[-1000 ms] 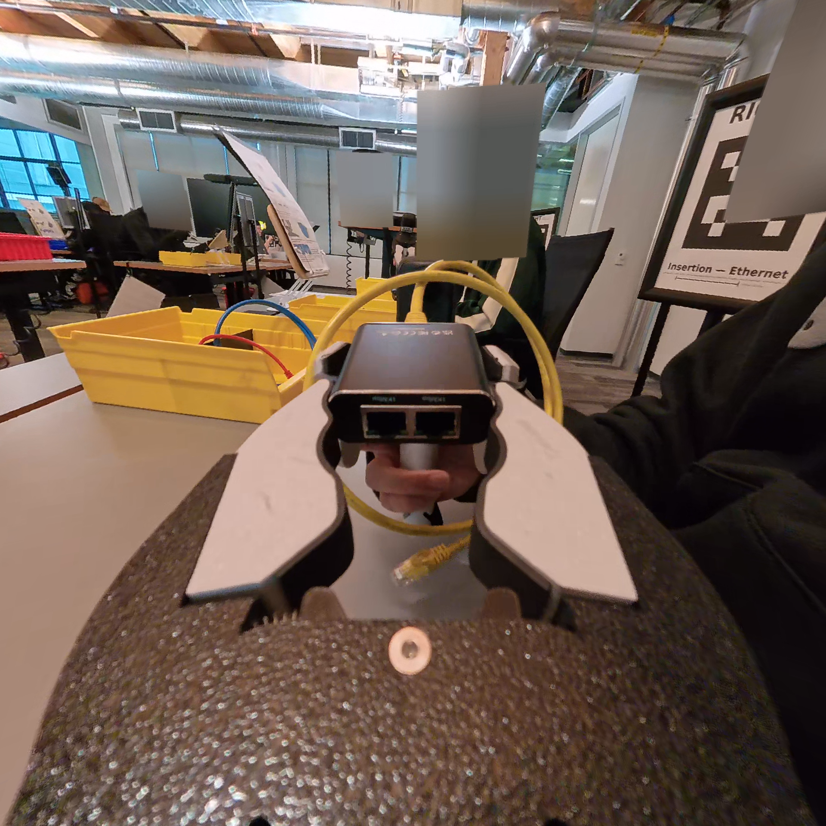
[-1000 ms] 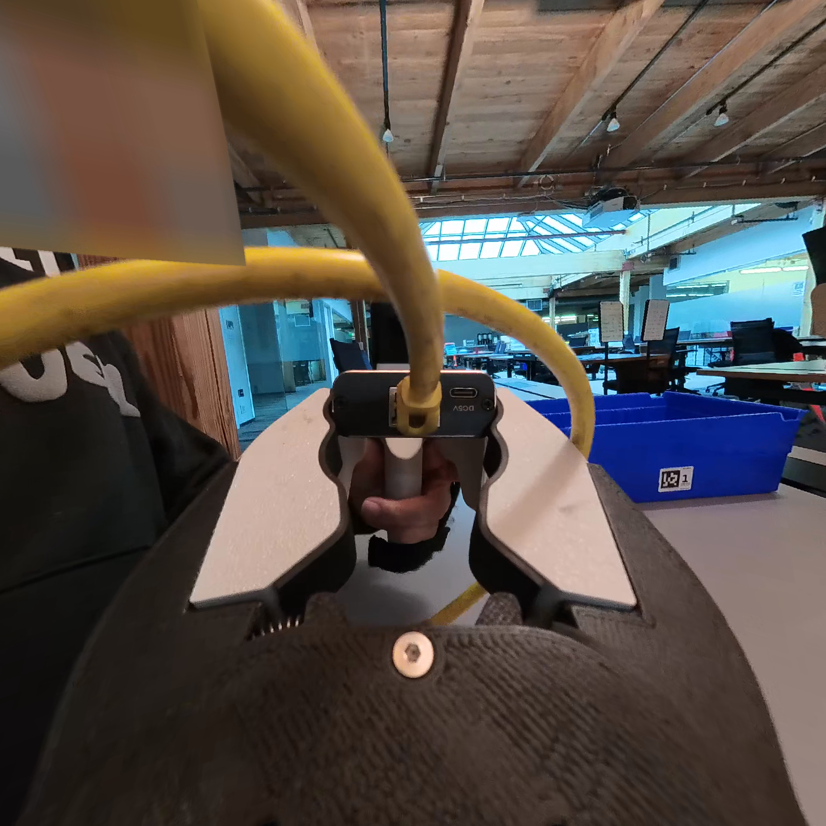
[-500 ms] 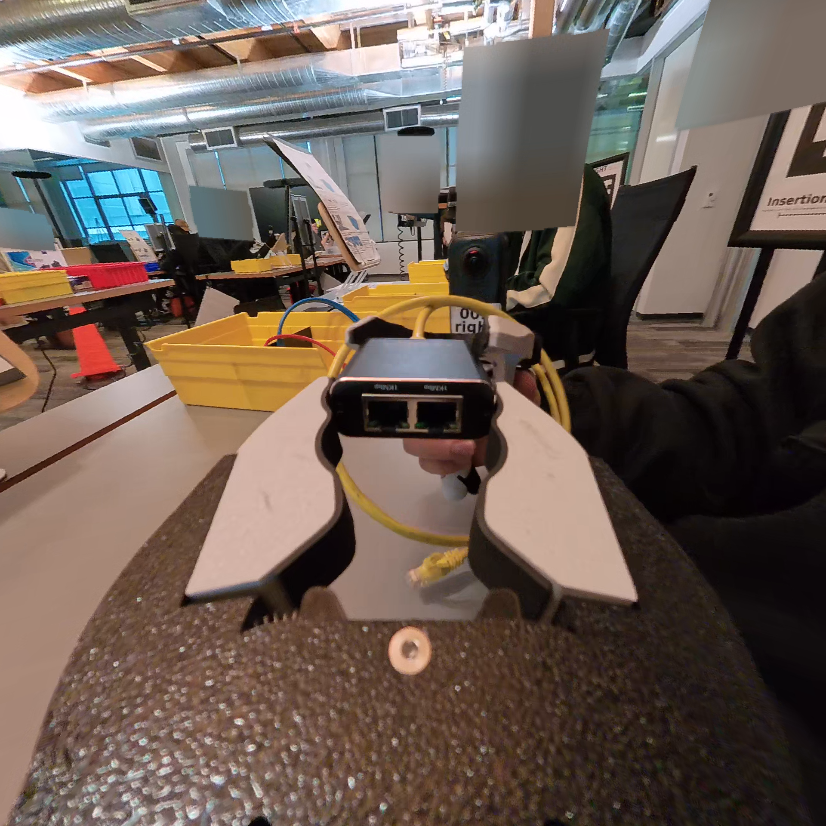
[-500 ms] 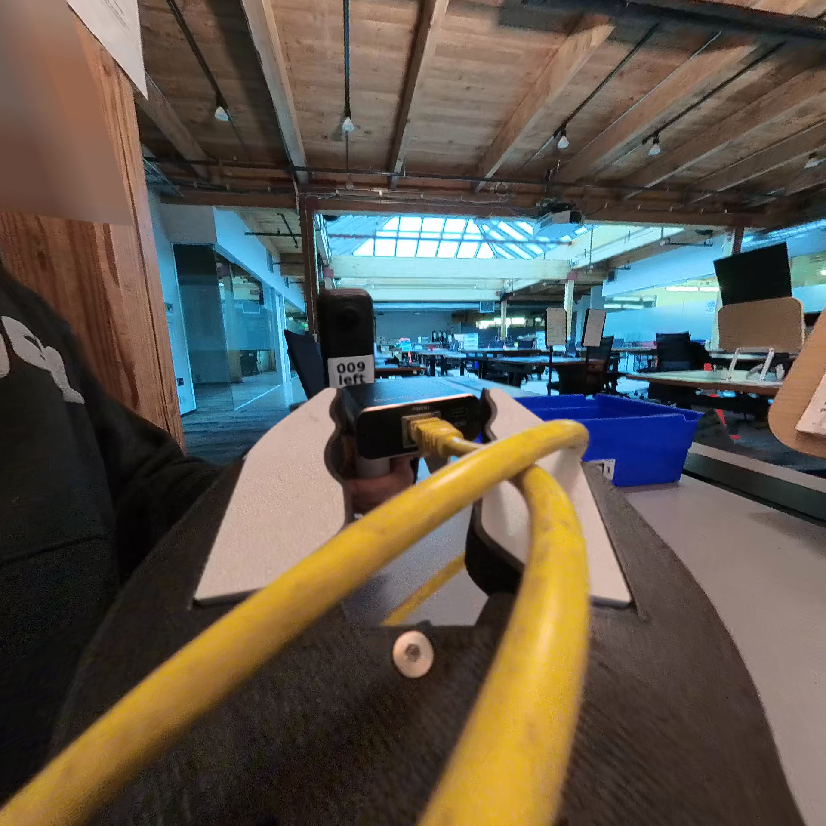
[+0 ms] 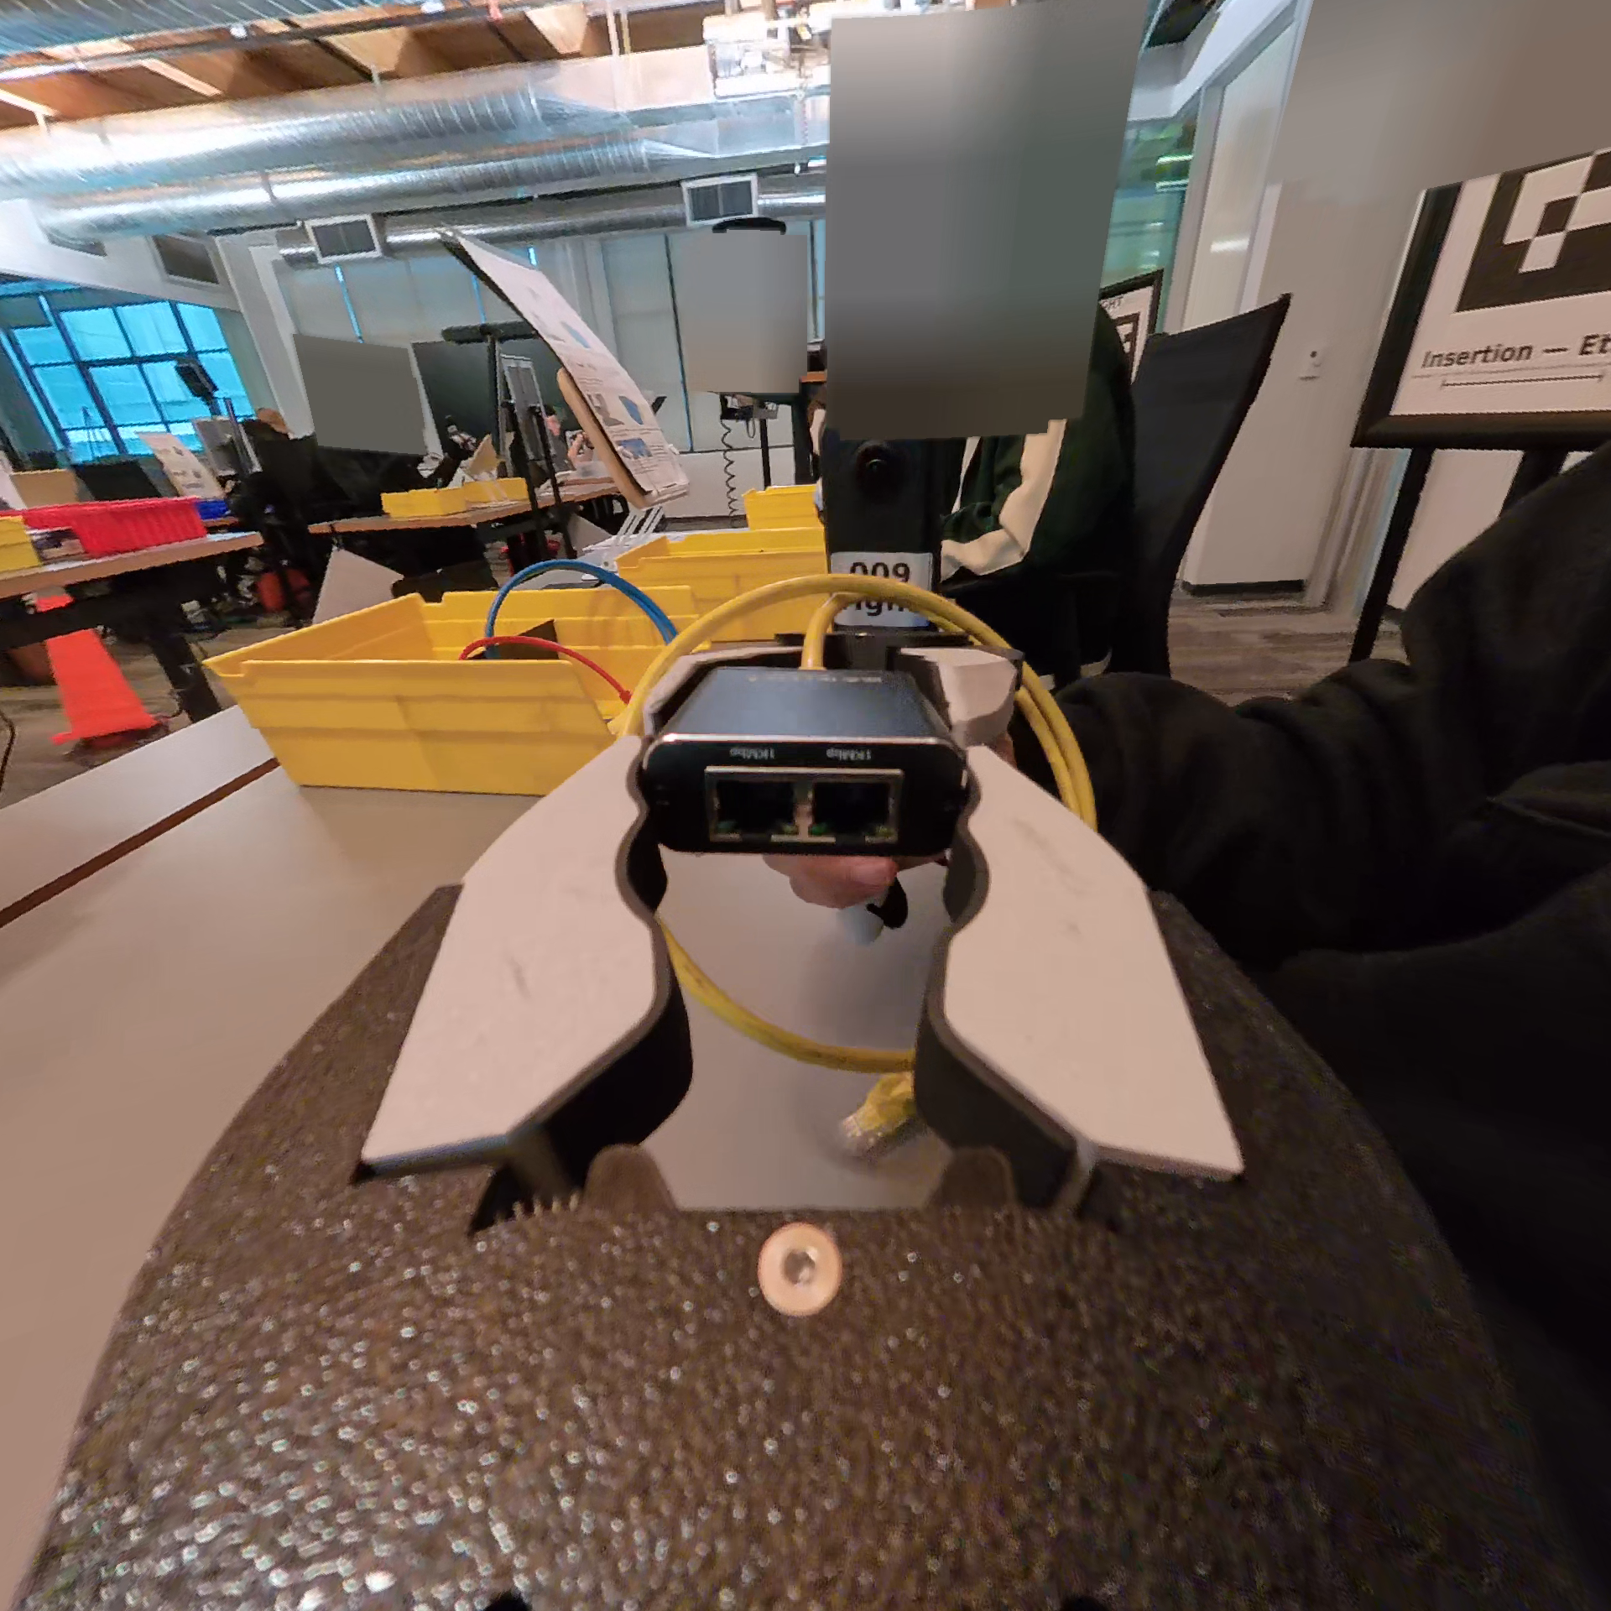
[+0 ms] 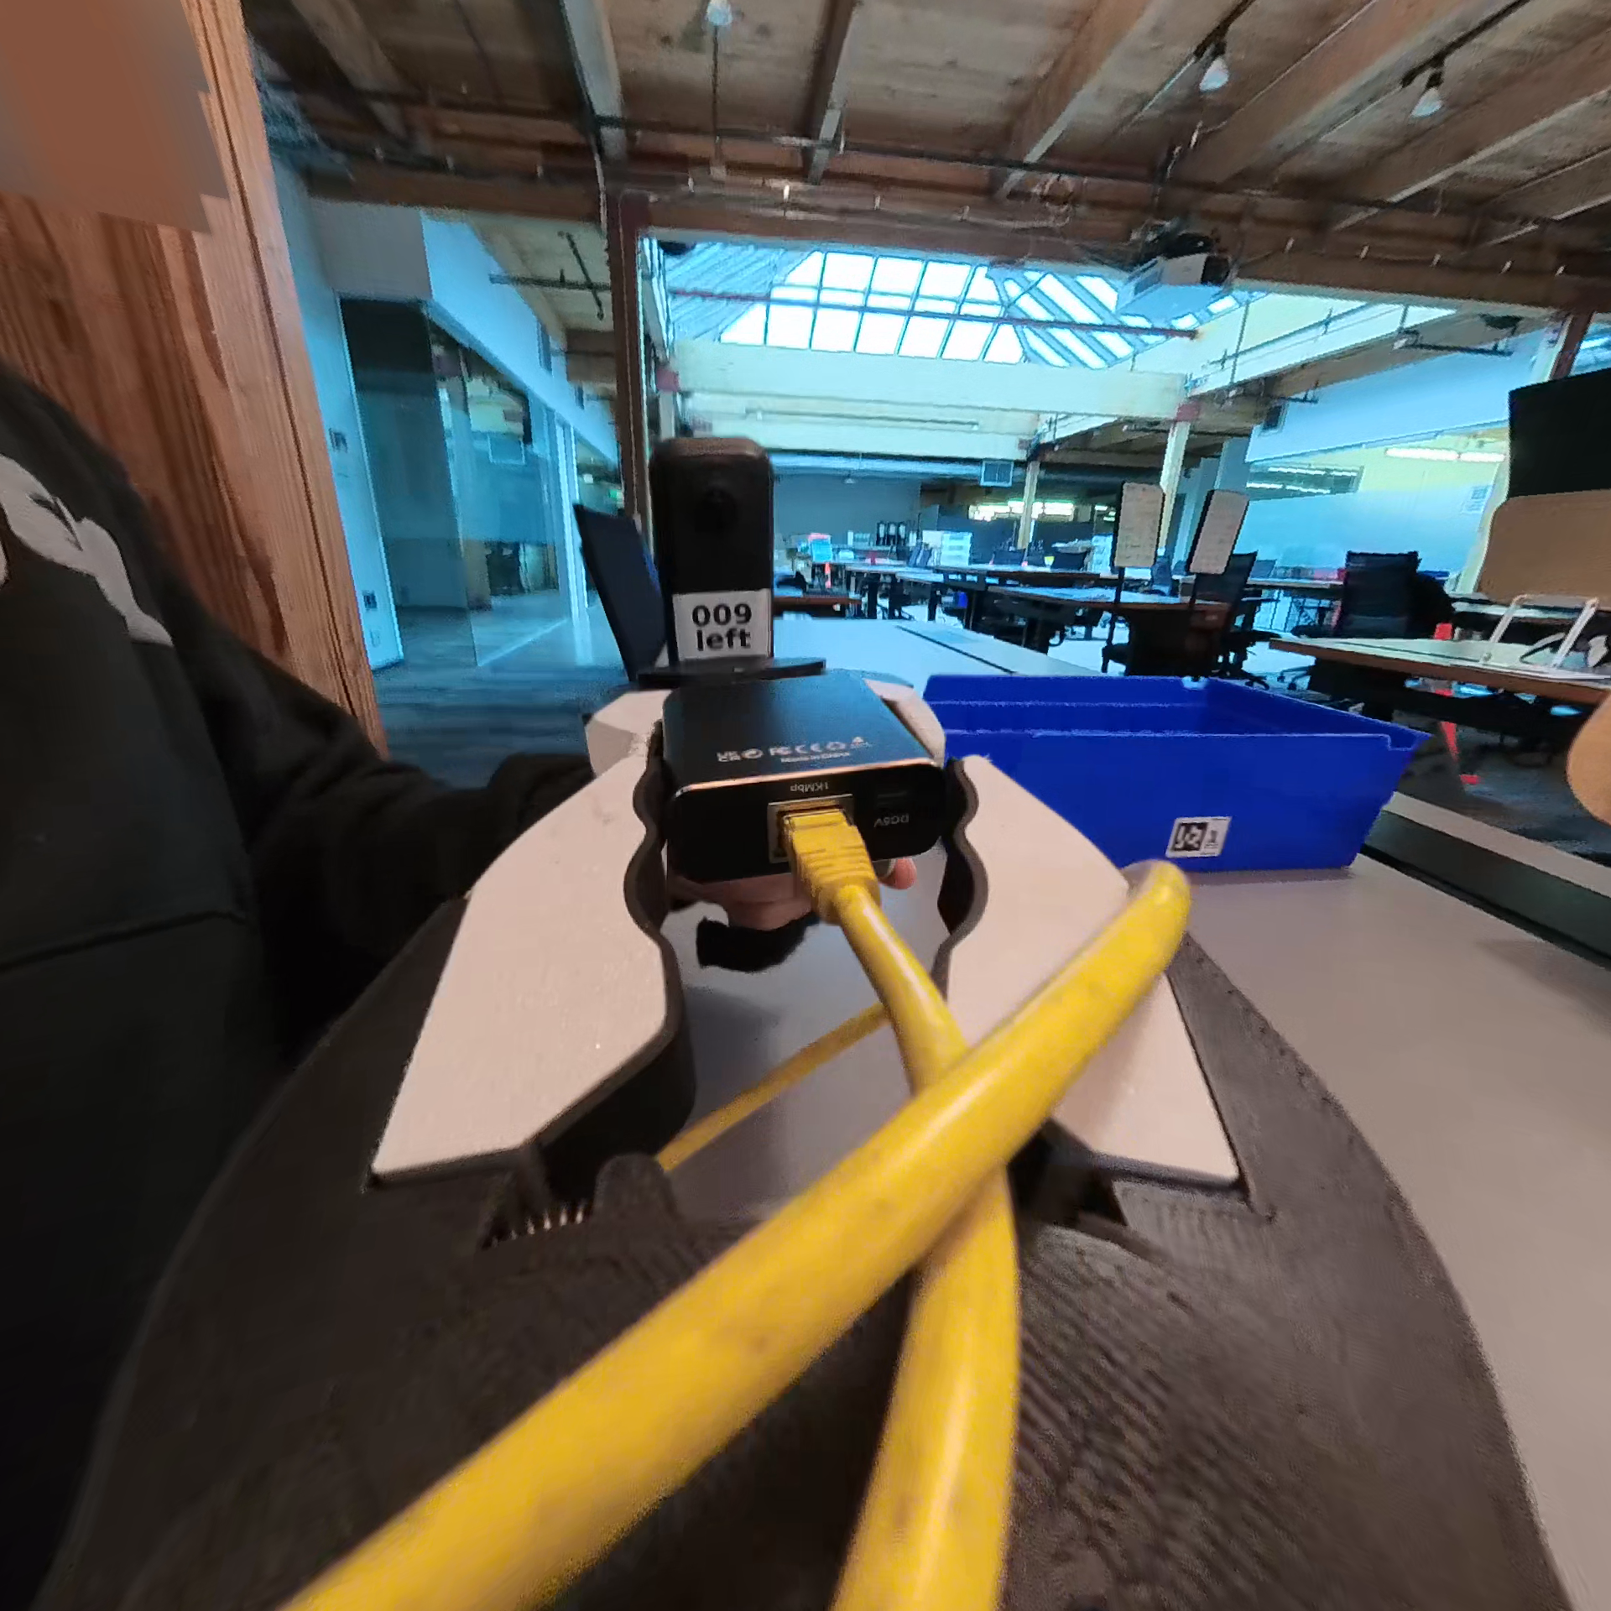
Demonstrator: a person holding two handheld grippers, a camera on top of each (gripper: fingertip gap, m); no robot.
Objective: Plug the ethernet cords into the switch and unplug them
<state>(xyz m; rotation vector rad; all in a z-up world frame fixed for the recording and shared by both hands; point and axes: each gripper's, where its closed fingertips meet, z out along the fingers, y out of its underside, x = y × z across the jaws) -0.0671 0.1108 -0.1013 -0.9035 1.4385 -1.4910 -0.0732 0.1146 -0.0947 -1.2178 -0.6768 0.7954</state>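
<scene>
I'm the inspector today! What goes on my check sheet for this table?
Surface: grey table.
Job's things: black switch, held above the table; the two ports facing the left wrist view are empty.
Clutter: yellow bin holding a blue cord and a red cord; blue bin.
Grippers: left gripper and right gripper each clamp one end of the switch.
Cables: yellow cord plugged into the switch's other end; its free plug is loose below.
Surroundings: office desks, orange cone, sign on an easel.
</scene>
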